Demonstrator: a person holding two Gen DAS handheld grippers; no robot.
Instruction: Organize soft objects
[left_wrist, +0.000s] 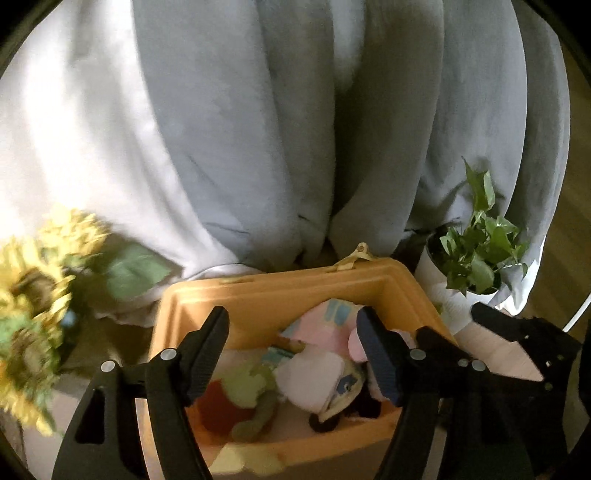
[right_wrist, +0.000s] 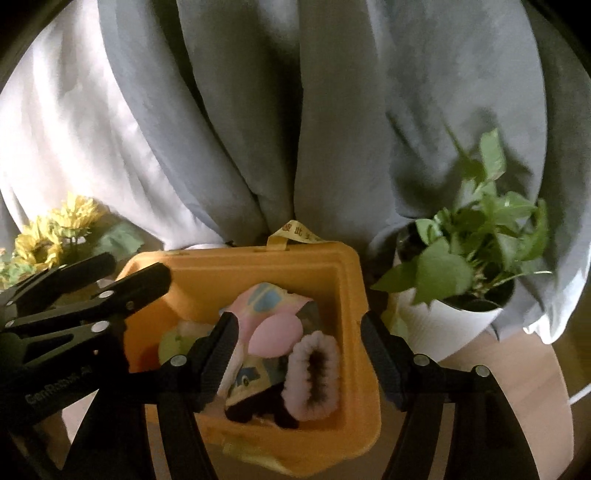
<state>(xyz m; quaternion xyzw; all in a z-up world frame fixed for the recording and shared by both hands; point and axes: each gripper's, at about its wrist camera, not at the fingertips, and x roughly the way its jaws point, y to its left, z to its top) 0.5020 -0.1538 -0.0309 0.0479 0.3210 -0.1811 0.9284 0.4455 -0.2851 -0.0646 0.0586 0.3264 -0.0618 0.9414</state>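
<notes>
My left gripper (left_wrist: 291, 354) and right gripper (right_wrist: 299, 354) both hang spread and empty over the toy-filled orange bin (right_wrist: 347, 280).

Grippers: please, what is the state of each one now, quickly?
Left gripper: open, holding nothing, above the yellow bin.
Right gripper: open, holding nothing, above the same bin.

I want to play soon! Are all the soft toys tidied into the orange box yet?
Looks nearly done. The orange box already holds a pile of soft toys, like the pink fluffy one and the green plush. Both the left gripper and right gripper hover open over the box, holding nothing. No loose toys show outside it, though something pale at the box's front edge is too blurry to tell.
</notes>
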